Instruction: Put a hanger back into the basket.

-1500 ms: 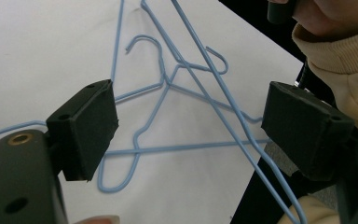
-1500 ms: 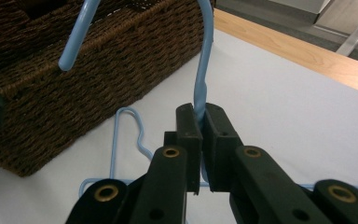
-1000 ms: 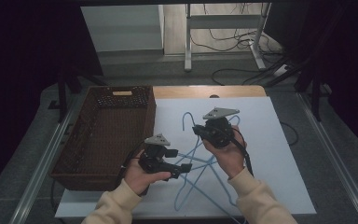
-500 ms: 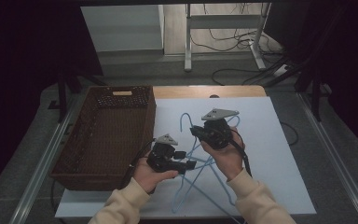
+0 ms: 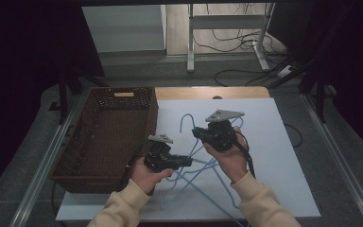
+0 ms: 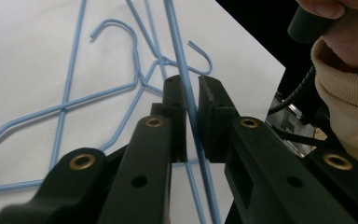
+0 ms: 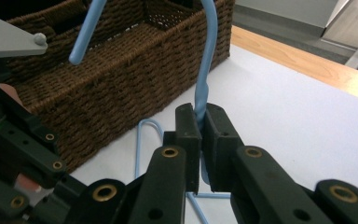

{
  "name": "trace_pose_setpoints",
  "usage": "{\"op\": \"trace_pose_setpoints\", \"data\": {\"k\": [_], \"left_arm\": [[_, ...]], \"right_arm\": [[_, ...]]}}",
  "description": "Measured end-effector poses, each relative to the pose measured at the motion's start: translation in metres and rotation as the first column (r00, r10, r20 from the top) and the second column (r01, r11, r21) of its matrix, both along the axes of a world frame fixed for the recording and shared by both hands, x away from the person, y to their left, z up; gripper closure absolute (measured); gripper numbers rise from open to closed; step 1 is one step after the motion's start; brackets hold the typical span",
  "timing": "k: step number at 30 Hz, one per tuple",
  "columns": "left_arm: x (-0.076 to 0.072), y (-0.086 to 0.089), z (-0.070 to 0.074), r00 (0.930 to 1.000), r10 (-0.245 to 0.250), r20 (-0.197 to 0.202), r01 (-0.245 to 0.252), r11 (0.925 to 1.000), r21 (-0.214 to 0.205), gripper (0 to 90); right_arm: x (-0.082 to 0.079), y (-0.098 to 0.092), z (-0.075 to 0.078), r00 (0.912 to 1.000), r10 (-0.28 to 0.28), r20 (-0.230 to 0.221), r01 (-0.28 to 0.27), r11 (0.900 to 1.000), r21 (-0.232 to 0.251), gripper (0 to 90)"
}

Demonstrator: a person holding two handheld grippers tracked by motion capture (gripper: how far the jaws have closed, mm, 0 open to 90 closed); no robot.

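The left gripper (image 6: 192, 116) has just been closing, and its black jaws now pinch a straight run of light-blue wire from one hanger (image 6: 179, 51); that wire passes up between the pads and carries on toward twelve o'clock in the left gripper view. Around it, more blue hangers (image 6: 65, 105) lie crossed on the white sheet (image 6: 23, 56), with two hooks curling at about eleven and one o'clock of the jaw tips.

The right gripper (image 7: 200, 123) is clamped narrow on the twisted neck of a hanger, just under its hook (image 7: 207, 51), which rises straight up from the pads to twelve o'clock in the right gripper view. A wicker basket (image 7: 121, 79) sits behind the hook, from nine round to twelve o'clock.

From the high view, the left gripper (image 5: 177, 161) is low on the table near the basket's near right corner, and the right gripper (image 5: 203, 134) sits at about one o'clock from it, held higher. The tangle of hangers (image 5: 208, 175) spreads on the white sheet (image 5: 283, 161) between and below the two hands, roughly at five o'clock from the left gripper. The basket (image 5: 99, 142) stands at nine o'clock of both tools, at the sheet's left edge.
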State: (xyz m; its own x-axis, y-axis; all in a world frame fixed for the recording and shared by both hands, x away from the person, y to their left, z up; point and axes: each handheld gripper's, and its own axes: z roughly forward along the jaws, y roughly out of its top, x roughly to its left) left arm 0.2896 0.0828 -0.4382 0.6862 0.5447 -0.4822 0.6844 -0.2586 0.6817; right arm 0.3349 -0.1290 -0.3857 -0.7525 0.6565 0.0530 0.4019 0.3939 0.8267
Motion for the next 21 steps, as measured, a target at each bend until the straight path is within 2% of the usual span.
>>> {"op": "trace_pose_setpoints", "data": {"k": [4,5,7,8,14,15,17,21], "left_arm": [[0.000,0.009,0.005,0.9996,0.024,0.015,-0.024,0.9994,-0.026,86.2],[0.000,0.011,0.006,0.9997,0.023,0.013,-0.022,0.9989,-0.041,86.4],[0.000,0.014,0.009,0.9998,0.019,0.011,-0.018,0.9986,-0.050,86.4],[0.000,0.015,0.010,0.9995,0.022,0.022,-0.021,0.9987,-0.046,86.3],[-0.001,0.025,0.018,0.9986,0.037,0.037,-0.034,0.9969,-0.070,86.2],[-0.001,0.027,0.020,0.9984,0.043,0.039,-0.040,0.9963,-0.076,86.2],[-0.001,0.032,0.024,0.9973,0.055,0.049,-0.051,0.9950,-0.086,86.2],[-0.001,0.040,0.030,0.9960,0.066,0.060,-0.060,0.9932,-0.100,86.2]], "right_arm": [[0.001,-0.006,0.004,0.9999,0.014,-0.004,-0.014,0.9990,0.043,83.3],[0.001,-0.009,0.005,0.9995,0.029,0.010,-0.030,0.9983,0.050,81.5],[0.001,-0.010,0.006,0.9991,0.042,0.010,-0.042,0.9972,0.061,80.7],[0.001,-0.011,0.006,0.9986,0.052,0.009,-0.053,0.9960,0.072,78.8],[-0.002,-0.017,0.007,0.9961,0.082,0.030,-0.085,0.9907,0.106,53.2],[-0.002,-0.017,0.007,0.9961,0.082,0.030,-0.085,0.9907,0.106,53.2],[-0.006,-0.021,0.008,0.9944,0.098,0.041,-0.102,0.9880,0.116,43.9],[-0.010,-0.031,0.008,0.9904,0.119,0.070,-0.128,0.9830,0.132,35.2]]}}
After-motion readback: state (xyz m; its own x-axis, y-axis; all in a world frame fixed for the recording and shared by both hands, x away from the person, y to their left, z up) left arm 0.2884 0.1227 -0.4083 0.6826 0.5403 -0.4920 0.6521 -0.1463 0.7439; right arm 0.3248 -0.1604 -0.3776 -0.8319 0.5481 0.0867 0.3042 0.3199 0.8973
